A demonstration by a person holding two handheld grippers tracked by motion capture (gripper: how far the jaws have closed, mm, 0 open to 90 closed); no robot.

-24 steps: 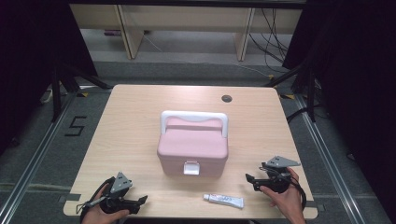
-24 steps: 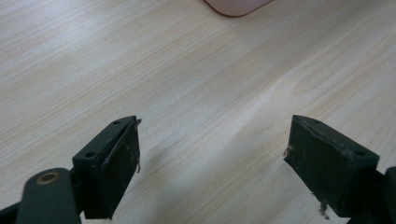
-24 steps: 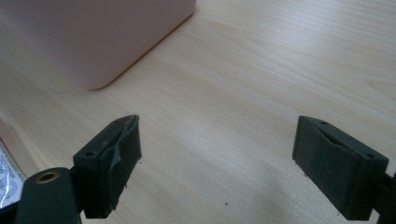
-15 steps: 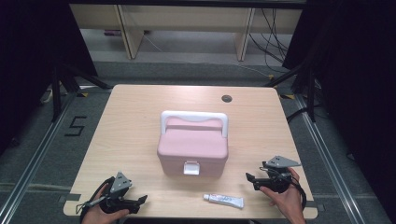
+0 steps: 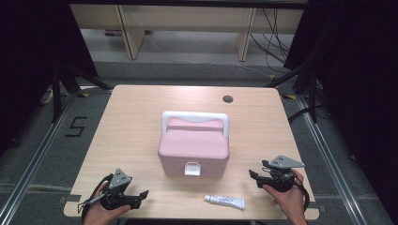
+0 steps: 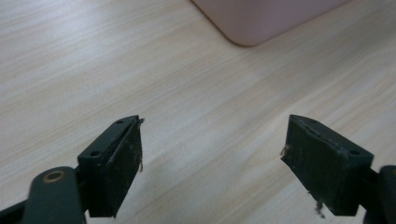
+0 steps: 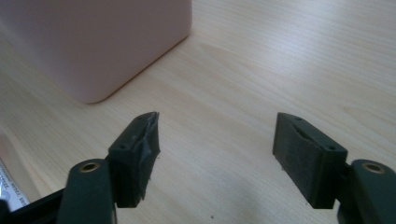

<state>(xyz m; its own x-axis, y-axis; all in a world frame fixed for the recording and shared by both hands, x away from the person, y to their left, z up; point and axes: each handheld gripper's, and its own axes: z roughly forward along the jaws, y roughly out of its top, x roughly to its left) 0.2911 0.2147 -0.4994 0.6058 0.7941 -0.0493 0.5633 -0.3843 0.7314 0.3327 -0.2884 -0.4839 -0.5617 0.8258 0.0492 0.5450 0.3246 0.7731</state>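
You are holding the left gripper [image 5: 141, 193] low at the near left corner of the table [image 5: 131, 122], jaws spread wide with bare wood between them; your hand [image 5: 101, 213] is running off the bottom edge of the high view, so the grip itself is being cut off. You are holding the right gripper [image 5: 252, 174] at the near right, jaws likewise released and gripping nothing, pointing toward the box. A small white tube [image 5: 225, 201] is lying flat near the front edge, between the two grippers and nearer the right one; its print is reading too small to make out, and in the right gripper view just a sliver of it [image 7: 11, 193] is showing at the lower left. Farther in, the pink box [image 5: 192, 149] is sitting mid-table, lid down, white latch [image 5: 191, 168] facing you, white handle [image 5: 195, 118] lying toward the far side. Whether the latch is fastened is not resolving. Each gripper view is catching just a blurred corner of the box [image 6: 261, 18] [image 7: 93, 42]. A dark round hole [image 5: 228, 99] is sitting near the far edge
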